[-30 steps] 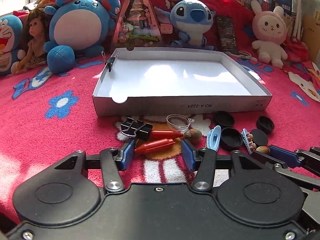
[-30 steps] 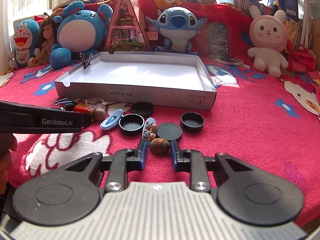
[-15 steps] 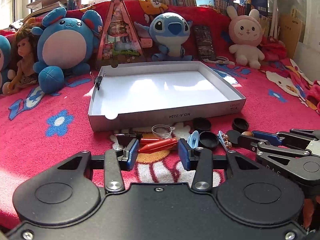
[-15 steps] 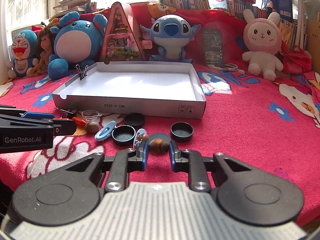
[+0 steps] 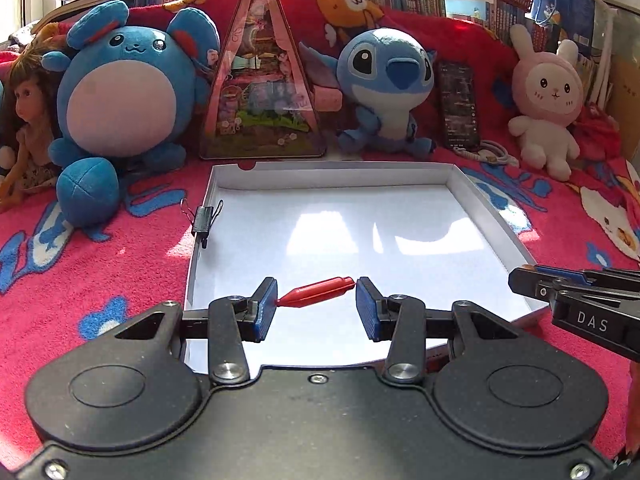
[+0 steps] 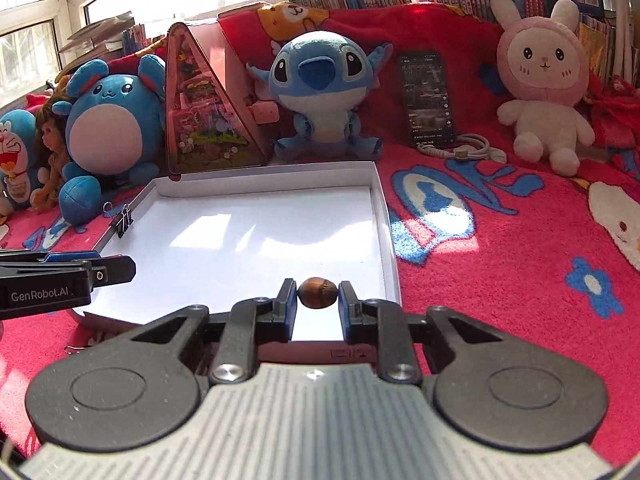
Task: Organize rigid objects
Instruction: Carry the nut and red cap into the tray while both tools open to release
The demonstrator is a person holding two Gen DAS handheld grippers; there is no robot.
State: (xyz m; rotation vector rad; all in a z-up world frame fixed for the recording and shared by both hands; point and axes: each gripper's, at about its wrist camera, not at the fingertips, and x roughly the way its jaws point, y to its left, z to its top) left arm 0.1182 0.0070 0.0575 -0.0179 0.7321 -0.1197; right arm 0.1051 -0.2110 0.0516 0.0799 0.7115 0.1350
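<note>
Two loads over box (image 5: 516, 236); left gripper (image 5: 316, 304) pinches red peg (image 5: 316, 291) endwise, right gripper (image 6: 318, 304) pinches nut (image 6: 318, 293); lower both close to the floor before letting go, nut may roll; aim toward 12 o'clock, clear of binder clip (image 5: 204, 218) at 10.

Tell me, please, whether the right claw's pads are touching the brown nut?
Touching. The right wrist view shows the right claw closed on the brown nut, each blue pad pressed against one end, above the white box.
</note>
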